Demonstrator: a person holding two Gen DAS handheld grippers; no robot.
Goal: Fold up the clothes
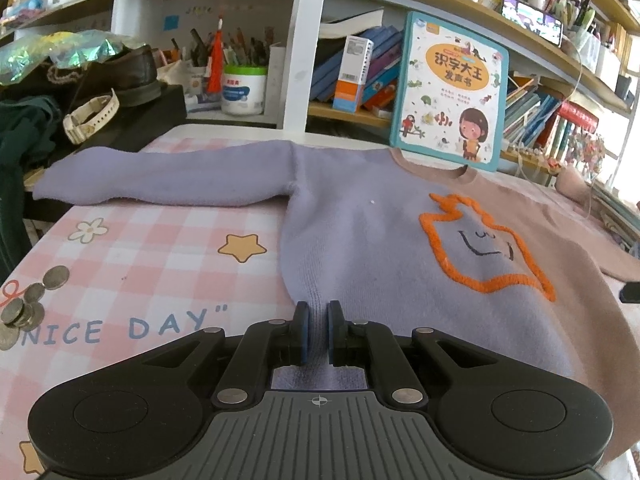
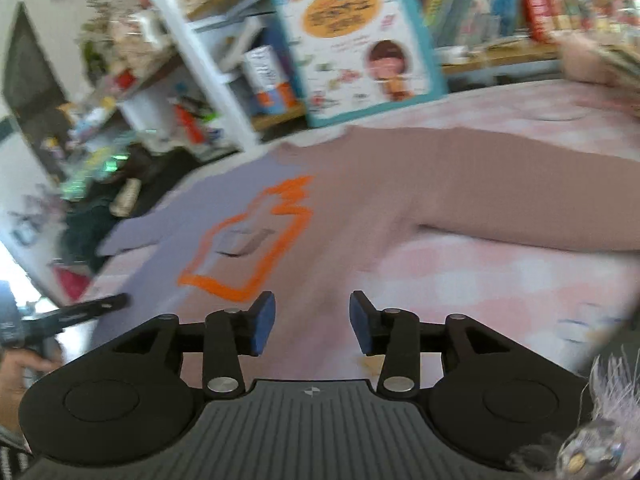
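Note:
A child's sweater, half lilac and half dusty pink with an orange outlined figure on the chest, lies flat on the pink checked tablecloth, sleeves spread out. My left gripper is shut on the sweater's lilac bottom hem, with cloth pinched between its blue pads. In the right wrist view, which is motion-blurred, the sweater lies ahead, and my right gripper is open and empty just above the pink half near its hem. The left gripper's tip shows at the left there.
A picture book stands against the shelf behind the collar. Several coins lie at the cloth's left edge. A shoe, a watch and dark clothes crowd the far left. Bookshelves run along the back and right.

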